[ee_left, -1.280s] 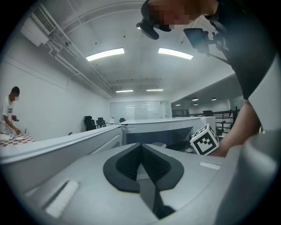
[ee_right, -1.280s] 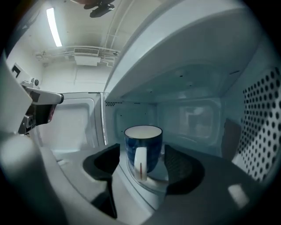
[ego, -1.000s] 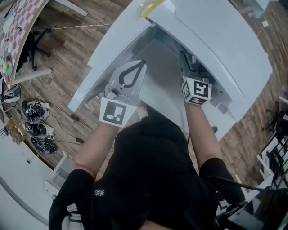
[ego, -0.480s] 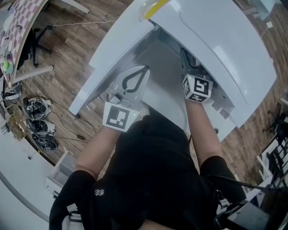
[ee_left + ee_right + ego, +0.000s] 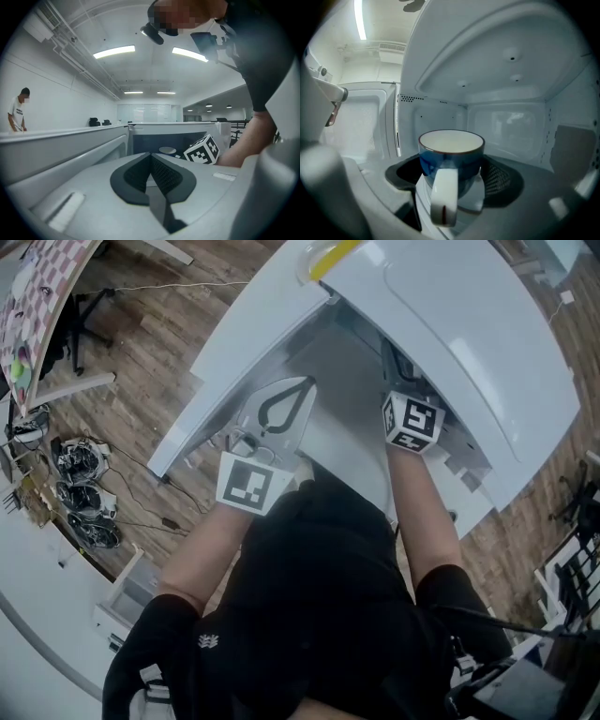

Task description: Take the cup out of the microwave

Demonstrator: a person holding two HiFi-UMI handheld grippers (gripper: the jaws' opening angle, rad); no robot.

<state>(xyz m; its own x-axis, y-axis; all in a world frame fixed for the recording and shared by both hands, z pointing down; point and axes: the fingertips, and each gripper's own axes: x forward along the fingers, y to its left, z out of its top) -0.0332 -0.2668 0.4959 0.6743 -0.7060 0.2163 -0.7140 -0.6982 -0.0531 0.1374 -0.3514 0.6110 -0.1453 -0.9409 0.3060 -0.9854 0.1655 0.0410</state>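
1. As its jaws have just been opening, the right gripper (image 5: 457, 176) is framing the cup (image 5: 450, 154) at 12 o'clock inside the microwave (image 5: 450, 324), untouched.
2. The left gripper (image 5: 151, 171) is hovering empty, jaws together.
3. The grasp is probably coming.

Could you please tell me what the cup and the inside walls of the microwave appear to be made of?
Cup: probably glazed ceramic; glossy blue outside with soft reflections, cream inside, thick white handle.
Microwave walls: seemingly painted or enamelled sheet metal; smooth white, slight sheen, rows of small punched holes at the left, though the look leaves plastic open.
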